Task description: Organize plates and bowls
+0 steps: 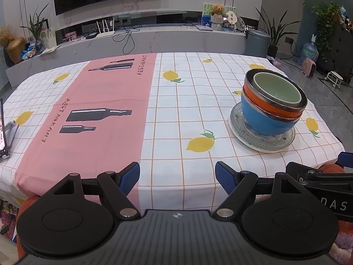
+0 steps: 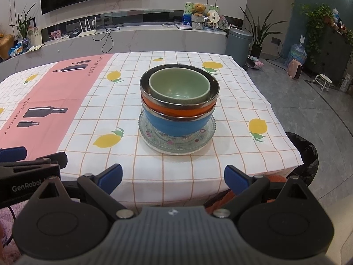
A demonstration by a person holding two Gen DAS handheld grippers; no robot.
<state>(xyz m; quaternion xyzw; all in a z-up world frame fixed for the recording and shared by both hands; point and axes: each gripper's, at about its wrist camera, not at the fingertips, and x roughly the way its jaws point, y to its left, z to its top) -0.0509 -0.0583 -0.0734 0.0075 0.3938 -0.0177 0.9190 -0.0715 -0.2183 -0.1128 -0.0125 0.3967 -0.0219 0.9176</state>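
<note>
A green bowl (image 2: 179,86) sits nested in an orange bowl (image 2: 176,110) with a metal rim, which sits in a blue bowl (image 2: 176,125). The stack rests on a patterned glass plate (image 2: 152,132) lying on a white plate (image 2: 176,151), toward the right side of the desk (image 2: 253,101). The bowls lean slightly in the left wrist view.

The tablecloth (image 1: 187,101) carries an orange grid and yellow lemons; its pink band (image 1: 88,114) shows black bottle silhouettes and the word "RESTAURANT", printed twice.

The right gripper (image 2: 173,175) hangs at the near desk edge facing the stack, jaws spread and holding nothing. The left gripper (image 1: 177,174) hovers at the near edge left of the stack, well apart from it, jaws likewise spread and empty. "GenRobot" reads on its body in the right wrist view; the letters "DAS" show on the right gripper's body in the left wrist view.

A phone (image 1: 3,130) leans on a stand at the desk's left edge.
</note>
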